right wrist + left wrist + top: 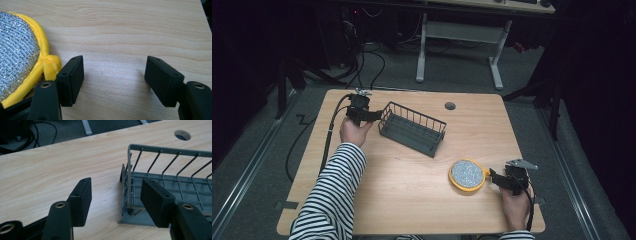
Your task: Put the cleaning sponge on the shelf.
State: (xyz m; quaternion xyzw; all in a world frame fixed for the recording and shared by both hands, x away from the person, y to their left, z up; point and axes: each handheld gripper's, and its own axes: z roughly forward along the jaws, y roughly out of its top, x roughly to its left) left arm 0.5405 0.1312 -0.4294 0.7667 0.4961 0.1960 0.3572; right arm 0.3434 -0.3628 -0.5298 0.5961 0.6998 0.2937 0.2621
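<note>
Pale wood grain covers the table (412,180), smooth and bare over most of its top. At far left the left gripper (371,116) has its jaws spread astride the end wall of the wire basket (413,128), a grey oblong of thin rods on a grid floor; in the left gripper view one black pad (80,200) stands outside that wall, the other above the floor, neither pressing it (the basket's right end is cut off there). To the near right lies a round scouring pad (467,174), glittery silver mesh hemmed in yellow cloth. The right gripper (493,176) sits just beside its rim, jaws wide apart over bare wood.
</note>
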